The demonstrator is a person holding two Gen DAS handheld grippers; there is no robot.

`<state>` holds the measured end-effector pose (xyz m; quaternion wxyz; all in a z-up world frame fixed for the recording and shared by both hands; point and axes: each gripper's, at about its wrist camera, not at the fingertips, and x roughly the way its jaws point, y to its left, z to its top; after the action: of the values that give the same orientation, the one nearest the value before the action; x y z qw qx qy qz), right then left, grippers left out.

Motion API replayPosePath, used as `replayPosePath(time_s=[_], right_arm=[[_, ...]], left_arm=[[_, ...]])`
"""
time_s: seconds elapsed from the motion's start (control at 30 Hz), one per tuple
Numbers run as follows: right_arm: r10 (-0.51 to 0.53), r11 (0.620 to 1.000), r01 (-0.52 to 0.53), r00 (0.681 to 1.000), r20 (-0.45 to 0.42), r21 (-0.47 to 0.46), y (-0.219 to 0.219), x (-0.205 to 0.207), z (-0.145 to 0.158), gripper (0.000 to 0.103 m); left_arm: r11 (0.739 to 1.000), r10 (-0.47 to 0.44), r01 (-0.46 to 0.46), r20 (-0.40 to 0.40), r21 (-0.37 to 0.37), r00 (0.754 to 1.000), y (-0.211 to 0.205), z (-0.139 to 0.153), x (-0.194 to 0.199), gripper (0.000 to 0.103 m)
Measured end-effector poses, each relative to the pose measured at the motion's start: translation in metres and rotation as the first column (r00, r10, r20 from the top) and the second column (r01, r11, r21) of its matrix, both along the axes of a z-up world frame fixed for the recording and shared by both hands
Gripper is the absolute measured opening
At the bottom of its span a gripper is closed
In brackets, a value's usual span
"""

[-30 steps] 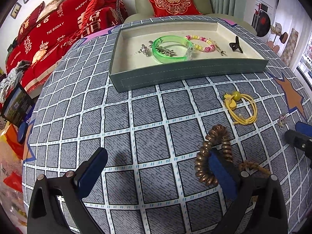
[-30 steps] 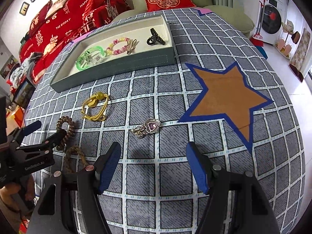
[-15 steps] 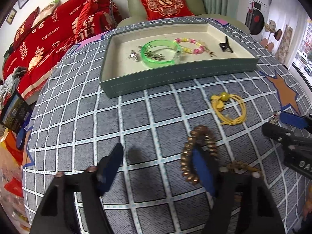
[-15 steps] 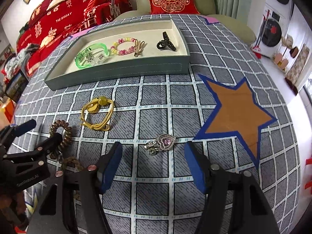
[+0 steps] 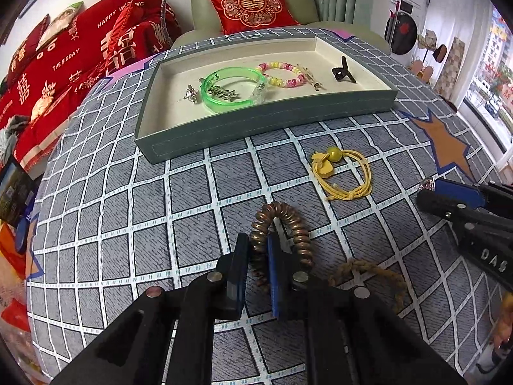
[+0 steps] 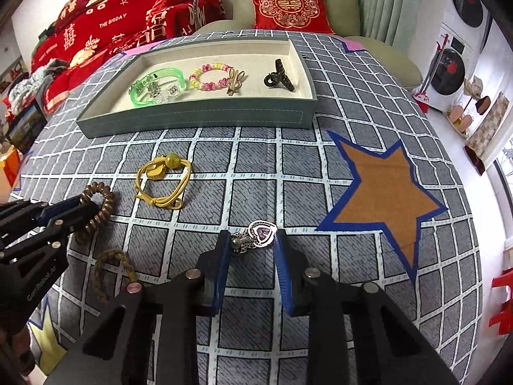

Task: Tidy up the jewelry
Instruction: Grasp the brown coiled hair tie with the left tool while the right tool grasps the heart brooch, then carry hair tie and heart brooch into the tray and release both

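Observation:
My left gripper [image 5: 258, 240] is shut on the near side of a brown coil hair tie [image 5: 296, 224], which lies on the checked cloth; it also shows in the right wrist view [image 6: 96, 211]. My right gripper [image 6: 251, 240] has closed in around a silver heart brooch [image 6: 261, 234]; its pads [image 6: 224, 256] flank the brooch, with a small gap on the right side. The grey tray [image 5: 256, 122] holds a green bangle [image 5: 234, 89], a pink and yellow bead bracelet [image 5: 282, 73], a black claw clip [image 5: 343, 70] and small silver pieces.
A yellow cord hair tie [image 5: 343, 173] lies between the tray and the grippers. A brown braided tie [image 6: 112, 269] lies near the left gripper. An orange star patch [image 6: 384, 192] is at the right. Red bedding and an armchair stand behind the table.
My left gripper moved forward and shut on the coil hair tie. My right gripper moved forward to the heart brooch and its jaws narrowed around it.

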<state>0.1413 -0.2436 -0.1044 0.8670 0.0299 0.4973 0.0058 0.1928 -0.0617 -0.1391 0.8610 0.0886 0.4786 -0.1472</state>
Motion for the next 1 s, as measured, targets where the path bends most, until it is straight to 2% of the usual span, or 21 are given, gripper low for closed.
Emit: replayPosePath(time_s=[0.13,0.3,0.53,0.8,1.0], right_arm=[[-0.026,0.996,0.026,1.0,0.004,0.085,-0.017,-0.004,0.004,0.029],[-0.051,0.985,0.048,0.999,0.013,0.164,-0.032,-0.007,0.012,0.029],[-0.067,0.969,0.056,0.997,0.036,0.24,-0.043,-0.006,0.034,0.029],[-0.057,0.964,0.029,0.993,0.1,0.263,-0.044,0.007,0.071,0.029],[-0.041,0.97,0.003,0.988,0.15,0.245,-0.045,0.03,0.099,0.029]], left_arm=[[0.999,0.02,-0.021,-0.009,-0.051,1.0,0.01,0.005,-0.001,0.023],[0.997,0.021,-0.02,0.016,-0.069,1.0,0.016,0.02,-0.004,0.023],[0.995,0.023,-0.015,0.078,-0.102,0.997,0.02,0.056,-0.005,0.023],[0.99,0.049,-0.03,0.137,-0.141,0.989,0.031,0.095,0.005,0.023],[0.987,0.082,-0.056,0.169,-0.151,0.982,0.04,0.118,0.025,0.023]])
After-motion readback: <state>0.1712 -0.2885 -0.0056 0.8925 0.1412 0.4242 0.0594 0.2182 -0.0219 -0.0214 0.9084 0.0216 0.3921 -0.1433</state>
